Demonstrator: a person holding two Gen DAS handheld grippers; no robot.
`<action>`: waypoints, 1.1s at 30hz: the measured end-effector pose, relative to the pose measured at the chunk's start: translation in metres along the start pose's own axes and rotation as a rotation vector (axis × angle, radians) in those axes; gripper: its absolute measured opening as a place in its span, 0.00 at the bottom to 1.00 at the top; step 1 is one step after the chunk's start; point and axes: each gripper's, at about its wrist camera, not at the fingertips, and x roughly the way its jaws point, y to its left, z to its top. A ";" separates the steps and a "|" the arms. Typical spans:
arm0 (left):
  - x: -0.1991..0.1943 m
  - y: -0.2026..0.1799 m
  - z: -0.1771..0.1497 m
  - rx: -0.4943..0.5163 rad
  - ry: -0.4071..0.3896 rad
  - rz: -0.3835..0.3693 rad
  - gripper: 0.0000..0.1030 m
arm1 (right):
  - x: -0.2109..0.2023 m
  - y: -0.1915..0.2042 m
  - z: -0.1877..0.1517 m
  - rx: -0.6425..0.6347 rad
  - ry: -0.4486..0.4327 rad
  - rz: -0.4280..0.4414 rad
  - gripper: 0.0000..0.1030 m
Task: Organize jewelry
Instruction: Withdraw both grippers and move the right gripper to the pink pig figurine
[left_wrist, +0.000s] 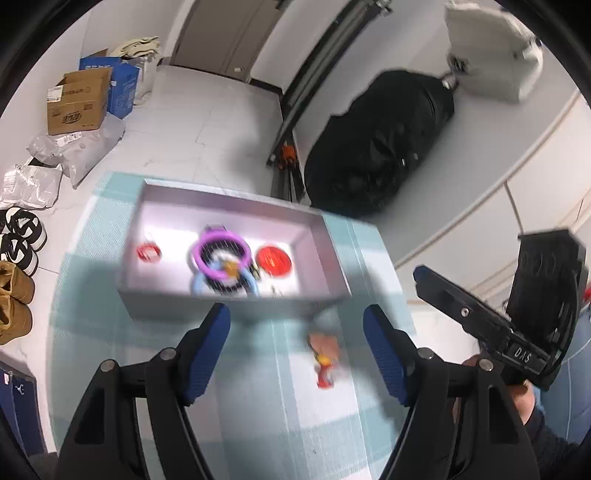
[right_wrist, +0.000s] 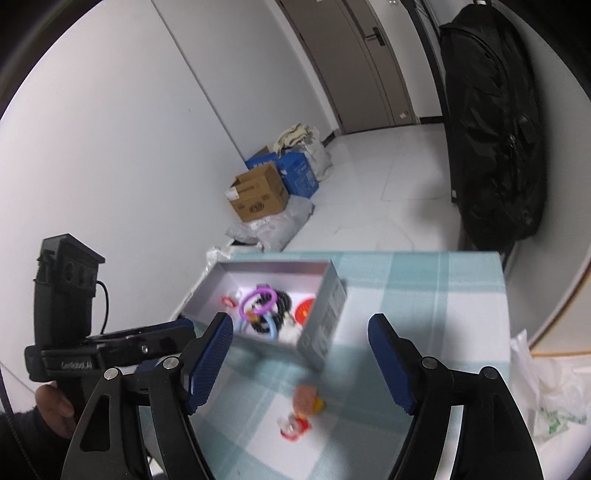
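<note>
Left wrist view looks steeply down along the left gripper (left_wrist: 297, 347), whose blue-padded jaws stand wide apart with nothing pressed between them. Just ahead of the fingertips and slightly toward the right finger, a small red and pink trinket (left_wrist: 324, 360) lies on the checked teal tablecloth (left_wrist: 110, 332), blurred too much to name. Beyond the fingertips sits the shallow grey jewelry box (left_wrist: 325, 258), open at the top. Inside it, from left to right of the gripper's line, lie a small red piece (left_wrist: 149, 253), a purple ring (left_wrist: 220, 254) over a black beaded coil (left_wrist: 225, 282) and a light blue ring (left_wrist: 195, 284), and a round red disc (left_wrist: 274, 260). Off to the right, the right gripper (left_wrist: 480, 317) shows from the side, held in a hand (left_wrist: 524, 398) with a dark sleeve.

Right wrist view tilts down less steeply. Its own jaws are likewise spread wide and empty, with the trinket on the cloth between and just ahead of them, untouched. Farther on, toward the left finger, the box stands at an angle. At the left edge, the person's other hand (right_wrist: 55, 410) grips the left tool's handle. Far beyond lie cardboard boxes (right_wrist: 258, 195) on the floor and a black bag (right_wrist: 495, 147).
</note>
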 end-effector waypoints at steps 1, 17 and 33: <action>0.003 -0.003 -0.004 0.007 0.016 0.003 0.68 | 0.000 0.000 -0.003 -0.001 0.008 -0.003 0.73; 0.018 -0.009 -0.054 0.045 0.126 0.100 0.68 | 0.059 -0.004 -0.052 -0.007 0.277 0.002 0.55; 0.012 -0.013 -0.058 0.050 0.126 0.099 0.68 | 0.070 0.000 -0.057 -0.055 0.280 -0.065 0.26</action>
